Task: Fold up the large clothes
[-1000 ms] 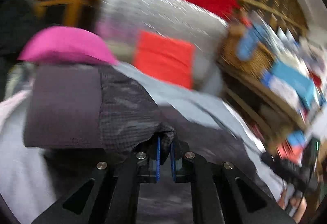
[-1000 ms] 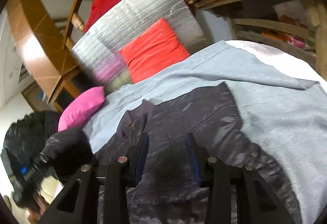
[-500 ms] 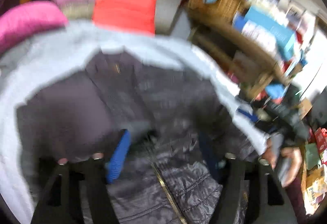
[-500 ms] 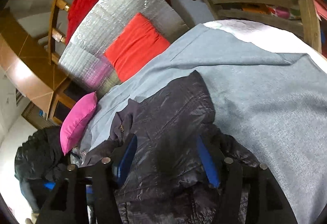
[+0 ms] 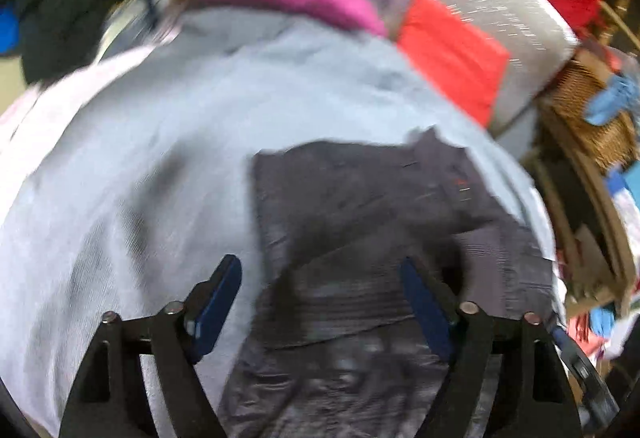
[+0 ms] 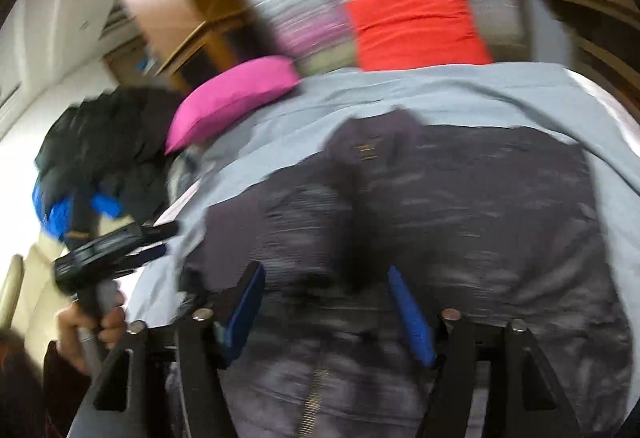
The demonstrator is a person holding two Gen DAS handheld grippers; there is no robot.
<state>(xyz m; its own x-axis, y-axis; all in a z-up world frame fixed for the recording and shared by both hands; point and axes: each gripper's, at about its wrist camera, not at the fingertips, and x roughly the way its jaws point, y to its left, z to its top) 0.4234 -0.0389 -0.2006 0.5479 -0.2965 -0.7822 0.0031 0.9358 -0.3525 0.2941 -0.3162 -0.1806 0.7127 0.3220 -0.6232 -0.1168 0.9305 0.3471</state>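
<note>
A: Left tool (image 5: 320, 302)?
B: Jaws wide, narrowing slightly, gripping nothing; the jacket (image 5: 380, 222) lies below and between its fingers.
A: Right tool (image 6: 326, 310)?
B: Jaws widening, nothing pinched, over the jacket's zip.
A: Garment appearance?
B: Dark grey, shiny, creased, partly folded, collar at the far end. It lies on a pale blue sheet (image 5: 160, 158); pink pillow (image 6: 232, 98) far left, red cushion (image 6: 416, 26) beyond.
</note>
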